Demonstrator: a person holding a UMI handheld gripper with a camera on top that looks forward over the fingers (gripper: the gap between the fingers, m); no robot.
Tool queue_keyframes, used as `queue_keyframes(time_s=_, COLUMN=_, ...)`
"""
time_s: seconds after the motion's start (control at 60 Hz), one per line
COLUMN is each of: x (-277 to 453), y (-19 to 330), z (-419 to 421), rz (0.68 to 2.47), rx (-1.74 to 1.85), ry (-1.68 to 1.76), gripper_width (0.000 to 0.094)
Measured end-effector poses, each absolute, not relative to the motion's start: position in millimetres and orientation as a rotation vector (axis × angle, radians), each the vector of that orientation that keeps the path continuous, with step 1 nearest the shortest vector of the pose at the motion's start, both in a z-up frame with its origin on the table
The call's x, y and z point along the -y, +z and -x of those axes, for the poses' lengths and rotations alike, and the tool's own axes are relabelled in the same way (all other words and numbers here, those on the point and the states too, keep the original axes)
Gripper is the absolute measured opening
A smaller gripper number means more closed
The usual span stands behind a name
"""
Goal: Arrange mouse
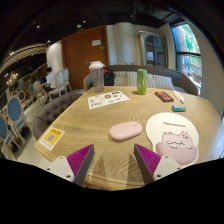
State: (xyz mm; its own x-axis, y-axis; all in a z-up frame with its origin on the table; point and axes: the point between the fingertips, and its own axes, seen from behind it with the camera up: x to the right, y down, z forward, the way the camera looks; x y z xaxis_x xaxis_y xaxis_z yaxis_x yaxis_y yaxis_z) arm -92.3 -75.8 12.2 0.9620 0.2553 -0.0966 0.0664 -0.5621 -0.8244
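The gripper [114,158] hovers over the round wooden table [95,150] with its fingers apart and nothing between them; the pink mouse [126,130] lies just ahead of them, beside the cat-printed mouse mat [172,136]; a green can [141,82] stands beyond.

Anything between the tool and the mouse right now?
No. In the gripper view, only bare wooden table lies between the open tool and the pink mouse, which sits just left of the cat mouse pad.
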Motion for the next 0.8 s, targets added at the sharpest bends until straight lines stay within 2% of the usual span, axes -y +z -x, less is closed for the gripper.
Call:
queue_keyframes(time_s=0.1, x=56, y=-12, z=99, rz=2.205, rx=0.222, ry=0.222, gripper_width=0.0844)
queue_keyframes(time_s=0.133, x=45, y=-10, z=98, rz=2.182, rx=0.221, ry=0.188, gripper_width=0.0878)
queue_keyframes(time_s=0.15, x=43, y=-12, z=98, rz=2.189, rx=0.222, ry=0.175, gripper_width=0.0838)
queue_keyframes(time_s=0.2, x=31, y=-14, z=100, rz=2.193, rx=0.223, ry=0.162, gripper_width=0.0838)
queue_keyframes(time_s=0.217, x=27, y=-13, z=102, rz=2.19, rx=0.219, ry=0.164, gripper_width=0.0886)
queue_keyframes(time_s=0.233, x=23, y=-12, z=103, rz=2.188, rx=0.213, ry=0.165, gripper_width=0.0844)
queue_keyframes(time_s=0.3, x=4, y=-13, z=108, rz=2.185, rx=0.21, ry=0.166, gripper_width=0.0845)
queue_keyframes(time_s=0.317, x=0, y=-13, z=110, rz=2.183, rx=0.21, ry=0.165, gripper_width=0.0886)
queue_keyframes(time_s=0.333, x=-4, y=-13, z=111, rz=2.181, rx=0.21, ry=0.163, gripper_width=0.0843)
queue_keyframes(time_s=0.383, x=-18, y=-14, z=115, rz=2.177, rx=0.22, ry=0.155, gripper_width=0.0838)
queue_keyframes(time_s=0.4, x=-22, y=-14, z=116, rz=2.177, rx=0.227, ry=0.152, gripper_width=0.089)
queue_keyframes(time_s=0.417, x=-25, y=-14, z=118, rz=2.183, rx=0.229, ry=0.152, gripper_width=0.0837)
queue_keyframes(time_s=0.517, x=-36, y=-16, z=131, rz=2.212, rx=0.264, ry=0.162, gripper_width=0.0802)
queue_keyframes(time_s=0.567, x=-41, y=-15, z=136, rz=2.213, rx=0.266, ry=0.172, gripper_width=0.0736)
queue_keyframes(time_s=0.6, x=-45, y=-16, z=137, rz=2.213, rx=0.267, ry=0.166, gripper_width=0.0641)
queue_keyframes(time_s=0.633, x=-47, y=-16, z=137, rz=2.21, rx=0.266, ry=0.161, gripper_width=0.0508)
queue_keyframes(time_s=0.8, x=-45, y=-15, z=137, rz=2.223, rx=0.272, ry=0.153, gripper_width=0.0405)
